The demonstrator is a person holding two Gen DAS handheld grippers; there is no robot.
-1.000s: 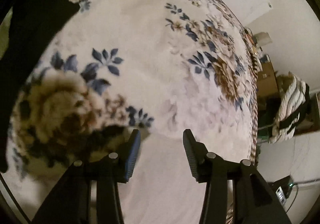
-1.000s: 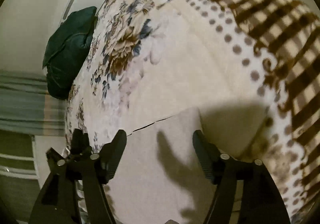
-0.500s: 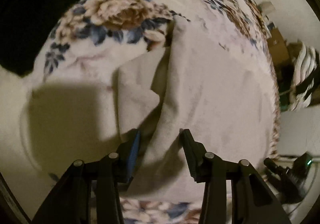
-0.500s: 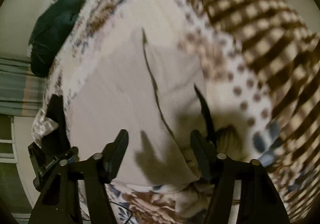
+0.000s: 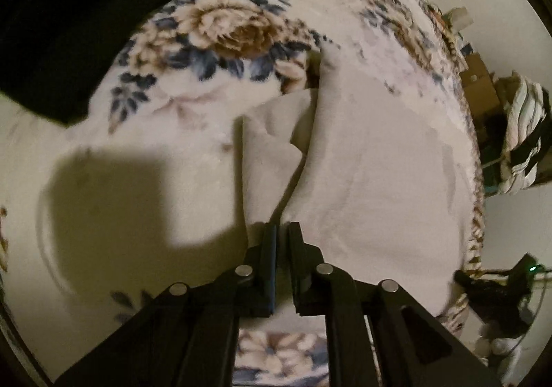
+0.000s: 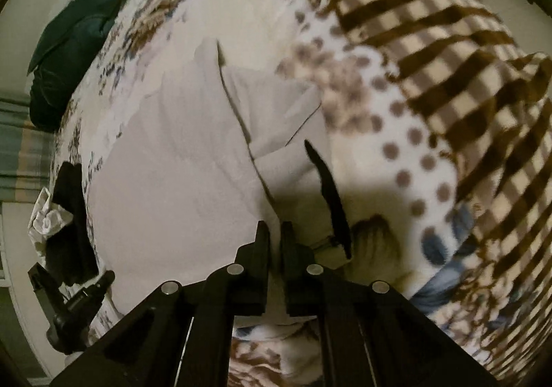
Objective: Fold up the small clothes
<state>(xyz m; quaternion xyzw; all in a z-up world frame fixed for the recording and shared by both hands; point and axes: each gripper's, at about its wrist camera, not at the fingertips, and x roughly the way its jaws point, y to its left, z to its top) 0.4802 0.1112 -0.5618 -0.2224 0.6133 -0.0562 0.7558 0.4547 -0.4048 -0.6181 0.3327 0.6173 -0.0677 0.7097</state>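
**Both tongs nipped onto the near edge of a pale garment on the bed**

A pale grey-beige soft cloth garment (image 5: 372, 180) lies spread on a cream plush bed blanket printed with brown and blue flowers (image 5: 220, 28). Part of the cloth is doubled over: in the left wrist view a narrower folded flap (image 5: 265, 149) sits just left of the main panel, with a creased edge running between them down toward the camera.

The left tongs (image 5: 282, 231) have just been closing, and their black fingers now stand almost together, pinching the garment's near edge right at that crease. The right tongs (image 6: 272, 231) have likewise just been closing and now grip the near edge of the same garment (image 6: 172, 180), beside a thin black strip (image 6: 333, 200) that lies on the cloth just to their right.

In the right wrist view, a brown-and-cream checked blanket with a dotted border (image 6: 431, 52) lies past the garment on the right, and a dark green cushion (image 6: 72, 49) rests at the bed's far left edge. The left wrist view shows a black fabric mass (image 5: 62, 25) at upper left and a striped bundle (image 5: 524, 135) off the bed to the right.
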